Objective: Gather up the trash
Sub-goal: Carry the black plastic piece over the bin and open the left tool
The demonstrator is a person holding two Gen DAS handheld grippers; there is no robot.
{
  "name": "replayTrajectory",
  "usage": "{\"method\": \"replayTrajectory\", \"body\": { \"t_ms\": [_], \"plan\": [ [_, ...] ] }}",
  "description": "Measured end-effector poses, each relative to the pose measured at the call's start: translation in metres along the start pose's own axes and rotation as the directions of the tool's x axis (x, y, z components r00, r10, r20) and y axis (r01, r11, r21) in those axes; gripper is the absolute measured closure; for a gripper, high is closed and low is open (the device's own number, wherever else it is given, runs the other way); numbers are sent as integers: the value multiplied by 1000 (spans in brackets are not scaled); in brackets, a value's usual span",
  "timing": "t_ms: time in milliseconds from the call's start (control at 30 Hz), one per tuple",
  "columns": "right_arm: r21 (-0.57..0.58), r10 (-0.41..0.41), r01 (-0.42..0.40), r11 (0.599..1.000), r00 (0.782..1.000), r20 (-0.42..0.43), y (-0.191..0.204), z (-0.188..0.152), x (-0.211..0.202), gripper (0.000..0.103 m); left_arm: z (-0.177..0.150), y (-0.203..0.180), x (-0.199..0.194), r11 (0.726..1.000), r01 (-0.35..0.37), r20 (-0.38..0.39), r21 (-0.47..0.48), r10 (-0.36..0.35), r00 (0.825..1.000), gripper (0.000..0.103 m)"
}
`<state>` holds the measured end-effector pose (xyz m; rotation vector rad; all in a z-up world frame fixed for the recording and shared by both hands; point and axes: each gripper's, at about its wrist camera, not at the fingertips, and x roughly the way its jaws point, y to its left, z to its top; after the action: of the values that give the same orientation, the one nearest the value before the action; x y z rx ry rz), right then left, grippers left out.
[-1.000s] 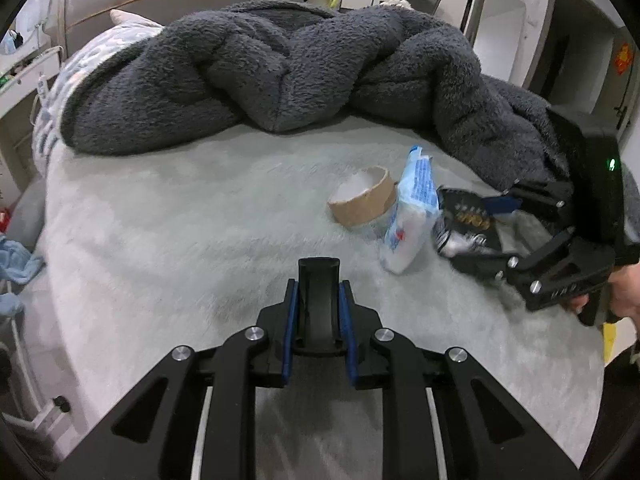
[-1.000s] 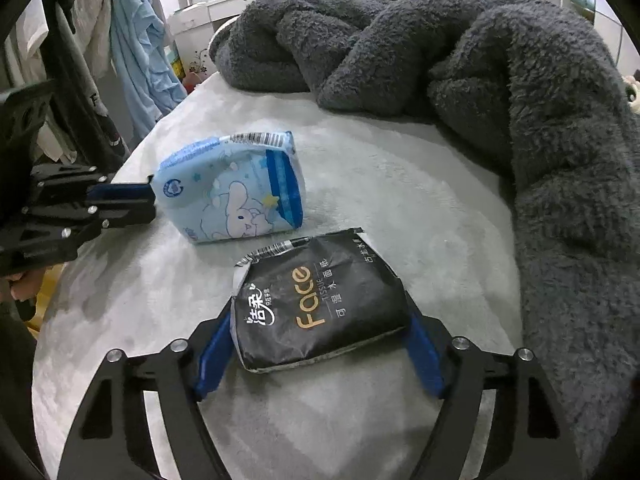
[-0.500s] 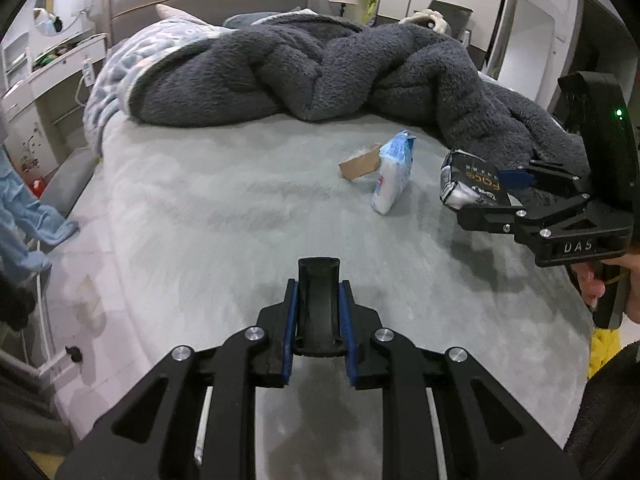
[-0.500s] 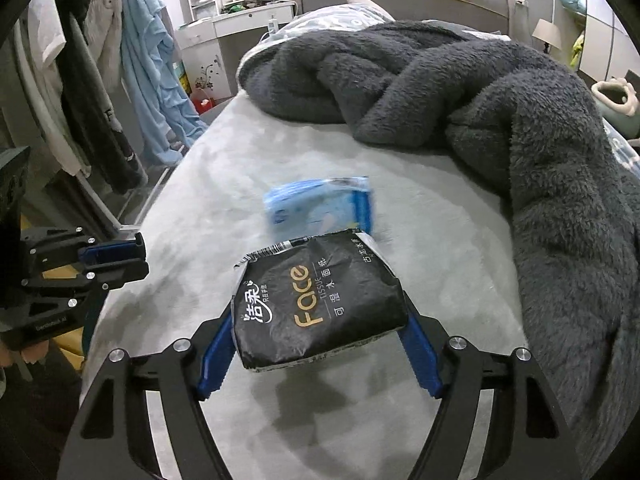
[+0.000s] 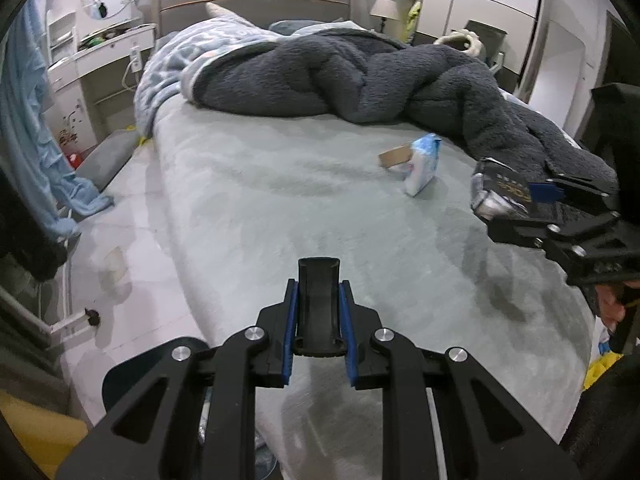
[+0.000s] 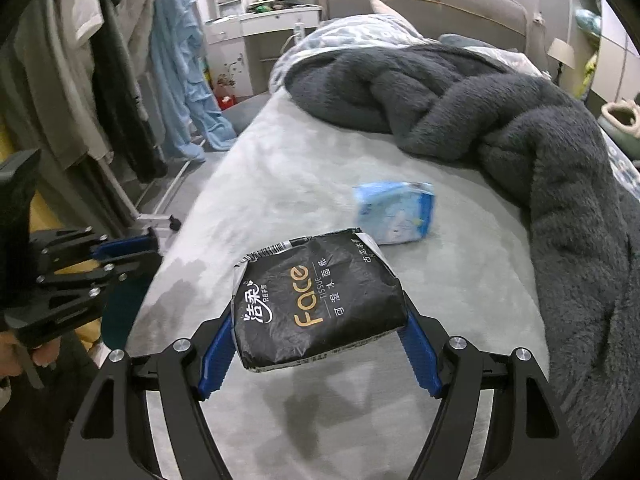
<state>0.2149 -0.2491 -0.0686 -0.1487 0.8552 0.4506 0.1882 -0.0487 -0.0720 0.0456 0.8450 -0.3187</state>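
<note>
— Pinching the black tissue pack (image 6: 320,300) by its two short ends, the right gripper (image 6: 320,344) is seen held above the bed (image 6: 280,184), the pack's long axis running across from one finger to the other.

— And the left gripper (image 5: 319,312)?

— Its fingers are pressed against a black holder piece between them, with no trash held. It is kept low near the foot of the bed.

— What is left to collect?

— Two things are counted on the bed: one blue tissue pack (image 6: 396,212) and, touching it on its far side, one cardboard tape roll (image 5: 395,157). Both lie ahead and to the right of the left gripper, close to the grey blanket (image 5: 380,72).

— Which hand is nearer?

— The right one is judged nearer, but it is occupied. No bin is visible, so where the black pack goes cannot be told.
</note>
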Motion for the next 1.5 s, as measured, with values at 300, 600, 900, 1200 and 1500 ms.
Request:
{"method": "replayTrajectory", "body": {
  "t_ms": [300, 600, 900, 1200, 1500],
  "plan": [
    [-71, 16, -19, 997, 999, -45, 32, 0, 17, 28, -4, 24, -3, 996, -56, -3, -67, 56, 998, 81],
    [-42, 73, -73, 996, 997, -15, 46, 16, 11, 28, -17, 45, 2, 990, -110, -65, -93, 104, 992, 81],
    [-85, 121, -122, 989, 993, -13, 79, 30, 24, 28, -39, 82, 4, 973, -174, -146, -153, 152, 977, 81],
    [-145, 185, -187, 972, 982, -26, 130, 48, 44, 28, -77, 134, 19, 943, -211, -305, -258, 127, 944, 81],
    [-232, 231, -246, 941, 969, -92, 191, 56, 82, 28, -119, 175, 33, 910, -221, -433, -350, 52, 900, 81]
  ]
}}
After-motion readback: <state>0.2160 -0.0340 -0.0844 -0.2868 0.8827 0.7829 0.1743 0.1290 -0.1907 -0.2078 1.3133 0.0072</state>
